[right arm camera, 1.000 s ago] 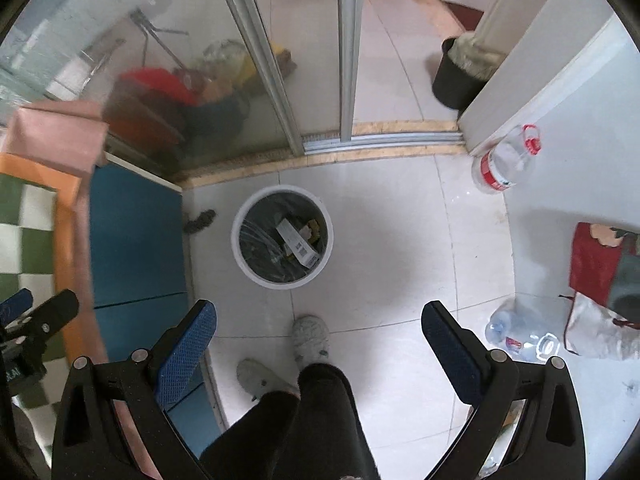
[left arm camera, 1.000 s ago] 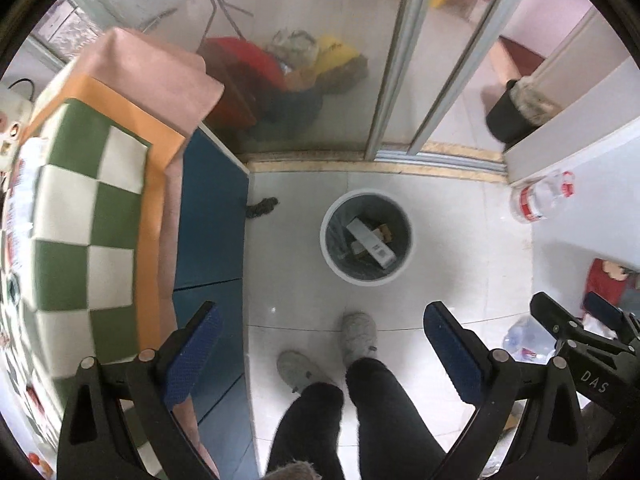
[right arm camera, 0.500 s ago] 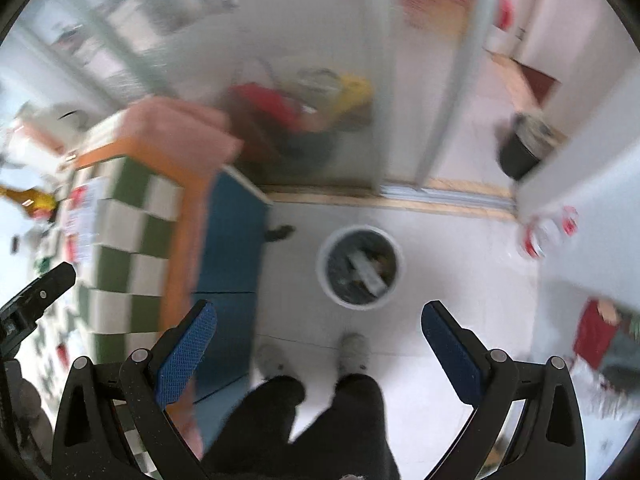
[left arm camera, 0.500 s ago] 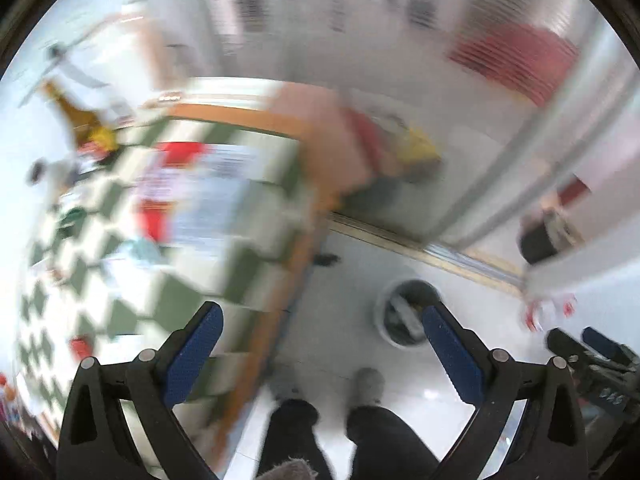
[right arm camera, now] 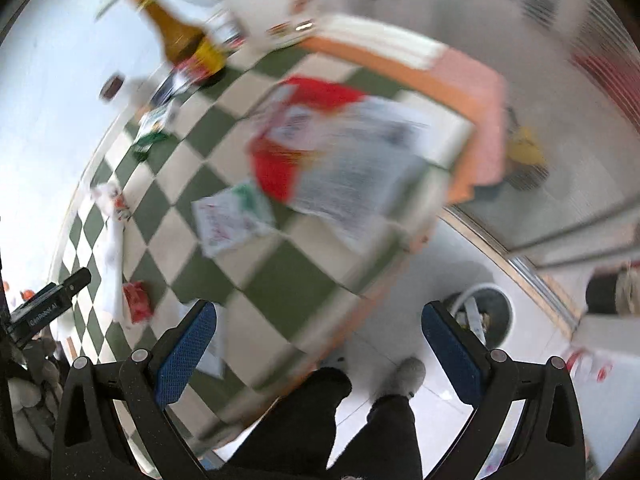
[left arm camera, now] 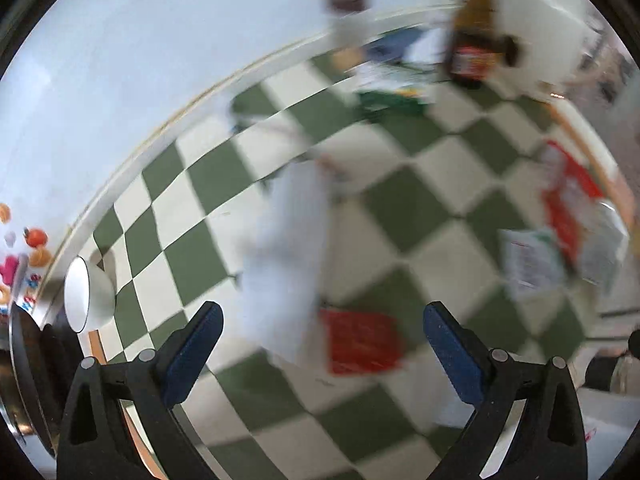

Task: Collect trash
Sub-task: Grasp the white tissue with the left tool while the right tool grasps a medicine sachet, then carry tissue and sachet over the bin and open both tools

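Here your left hand-held gripper (left arm camera: pixel 322 344) and right hand-held gripper (right arm camera: pixel 318 342) both hang released and empty above the checkered worktop (left arm camera: pixel 420 208). The red wrapper (left arm camera: pixel 362 340) lies between the left jaws, likely your next pick for the bin (right arm camera: pixel 490 312).

You see a red wrapper (left arm camera: pixel 362 342) lying flat near the tablecloth's (left arm camera: pixel 408 208) front edge, white crumpled paper (left arm camera: pixel 286 256) just beside it, and a printed leaflet (left arm camera: pixel 528 264) toward the right edge.

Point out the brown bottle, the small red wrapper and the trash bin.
brown bottle (right arm camera: pixel 182 42), right wrist view, on its amber body.
small red wrapper (left arm camera: pixel 362 340), left wrist view, on its middle.
trash bin (right arm camera: pixel 505 300), right wrist view, on its white rim.
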